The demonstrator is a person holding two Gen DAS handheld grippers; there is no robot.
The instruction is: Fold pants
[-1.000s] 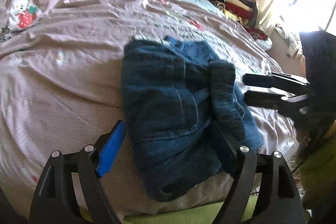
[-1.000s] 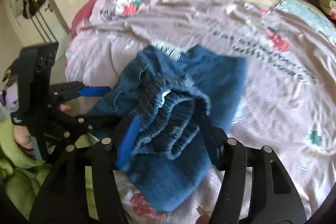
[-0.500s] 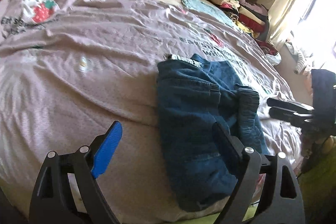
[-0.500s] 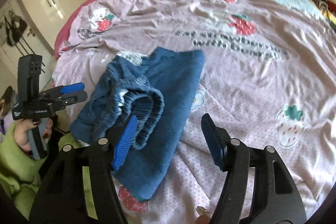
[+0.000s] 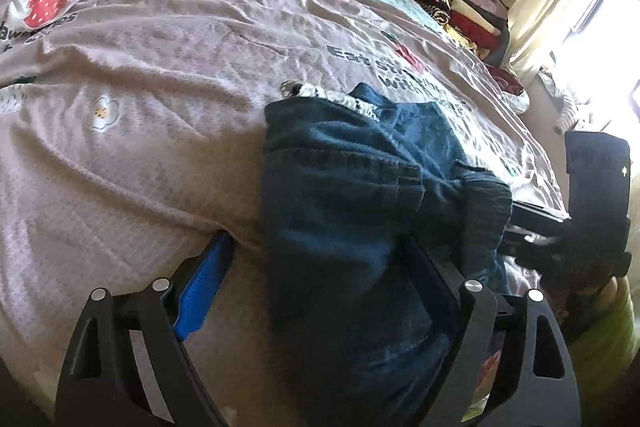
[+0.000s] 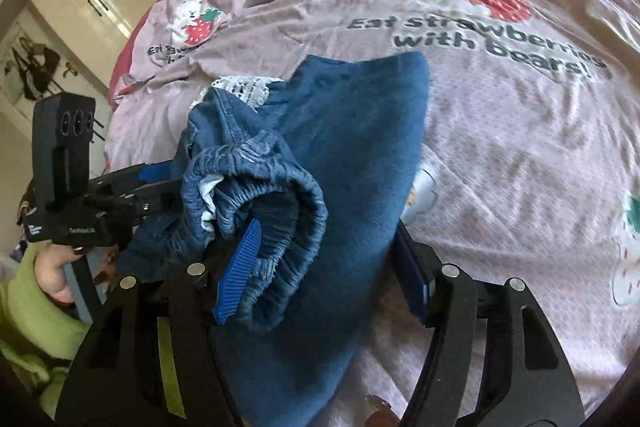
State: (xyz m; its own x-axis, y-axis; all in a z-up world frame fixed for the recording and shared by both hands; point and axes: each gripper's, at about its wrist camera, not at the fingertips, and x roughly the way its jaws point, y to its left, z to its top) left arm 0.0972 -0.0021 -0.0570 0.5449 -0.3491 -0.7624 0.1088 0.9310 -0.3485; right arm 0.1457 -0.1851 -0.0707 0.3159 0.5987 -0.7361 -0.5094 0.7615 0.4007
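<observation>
Left wrist view: a pink-lilac bedspread (image 5: pixel 160 99) printed with strawberries and bears covers a bed. To the right of centre the blue denim pants (image 5: pixel 352 195) lie on it, folded into a thick bundle near the bed's edge. The left tool (image 5: pixel 320 291) straddles the near part of the bundle; its jaws stand wide and are closing, the blue left pad on the bedspread beside the denim and the right pad lying over the fabric, not squeezing it. At far right the right tool (image 5: pixel 532 227) reaches in at the rolled waistband.

Right wrist view: at far left a hand (image 6: pixel 52 279) in a green sleeve holds the left tool (image 6: pixel 148 183). The pants (image 6: pixel 352 155) fill the centre, elastic waistband (image 6: pixel 276 199) bunched up. The right tool (image 6: pixel 328 267) is about half open, waistband and denim between its pads; whether they press I cannot tell.
</observation>
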